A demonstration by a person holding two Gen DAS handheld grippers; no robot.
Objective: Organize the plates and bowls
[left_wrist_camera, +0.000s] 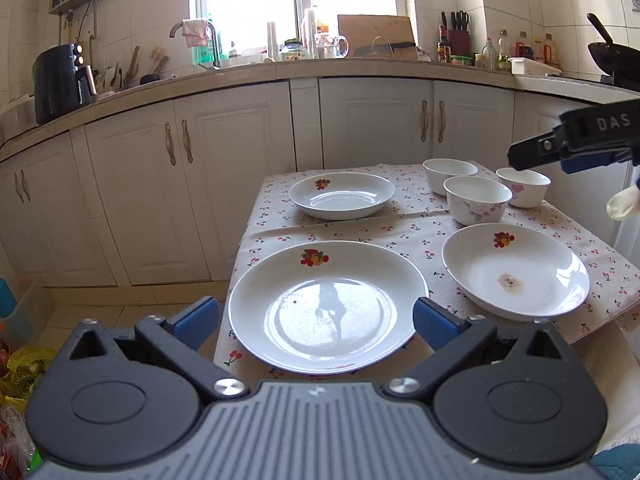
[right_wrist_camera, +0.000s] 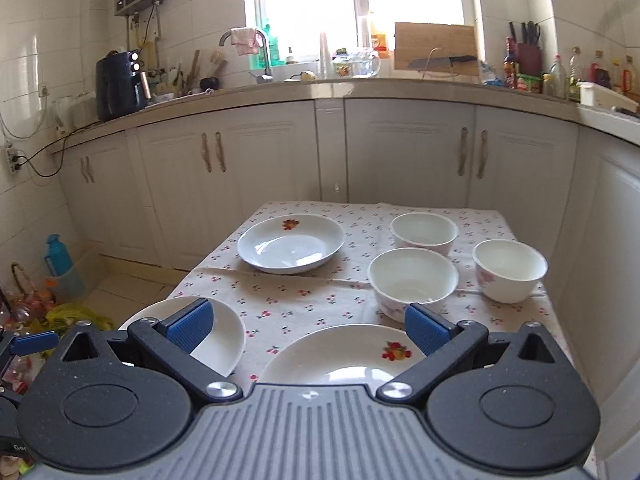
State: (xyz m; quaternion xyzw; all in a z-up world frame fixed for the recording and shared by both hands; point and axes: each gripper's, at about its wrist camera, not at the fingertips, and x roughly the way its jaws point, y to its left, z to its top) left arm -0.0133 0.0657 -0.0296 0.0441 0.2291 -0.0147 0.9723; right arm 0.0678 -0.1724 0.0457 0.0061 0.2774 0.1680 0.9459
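Observation:
Three white plates with a fruit print lie on the cherry-print tablecloth [left_wrist_camera: 360,236]: a near plate [left_wrist_camera: 320,308], a right plate [left_wrist_camera: 516,272] with a brown spot in its middle, and a far plate [left_wrist_camera: 342,196]. Three white bowls [left_wrist_camera: 478,200] [left_wrist_camera: 450,174] [left_wrist_camera: 524,186] stand apart at the back right. My left gripper [left_wrist_camera: 316,322] is open, its blue pads on either side of the near plate's front half, holding nothing. My right gripper [right_wrist_camera: 308,328] is open above the right plate [right_wrist_camera: 344,356], with the nearest bowl [right_wrist_camera: 412,284] just beyond its right pad. It holds nothing.
White cabinets [right_wrist_camera: 400,152] and a cluttered counter [right_wrist_camera: 360,88] stand behind the table. The table's left edge [left_wrist_camera: 240,248] drops to a floor with bags [right_wrist_camera: 76,316] and a blue bottle [right_wrist_camera: 58,256]. A gloved fingertip [left_wrist_camera: 622,202] shows at the right.

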